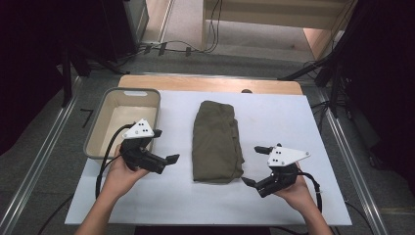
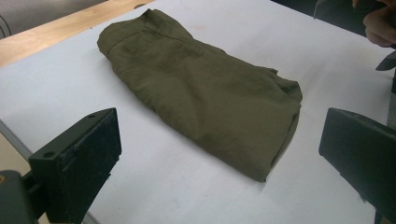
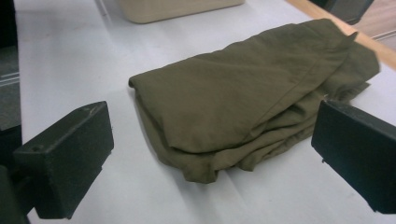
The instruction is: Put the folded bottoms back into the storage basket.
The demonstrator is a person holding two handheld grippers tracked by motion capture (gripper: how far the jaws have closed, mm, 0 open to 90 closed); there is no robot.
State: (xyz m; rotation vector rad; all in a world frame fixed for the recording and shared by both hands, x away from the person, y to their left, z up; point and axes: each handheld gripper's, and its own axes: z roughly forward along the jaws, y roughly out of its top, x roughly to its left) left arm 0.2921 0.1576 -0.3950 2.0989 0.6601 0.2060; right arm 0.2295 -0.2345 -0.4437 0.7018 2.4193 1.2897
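Folded olive garment (image 1: 216, 142) lies flat at the centre of the white worktop (image 1: 274, 117), long axis running away from the person. Left gripper (image 1: 164, 154) is held just left of the garment's near end, jaws wide apart, gripping nothing. Right gripper (image 1: 255, 165) sits just right of that end, jaws likewise spread and empty. Beige bin (image 1: 98, 129) stands left of the garment.

A folded olive-green cloth garment (image 2: 201, 88) lies on the white surface (image 2: 56, 88), framed between two wide-apart black fingers (image 2: 77, 158).
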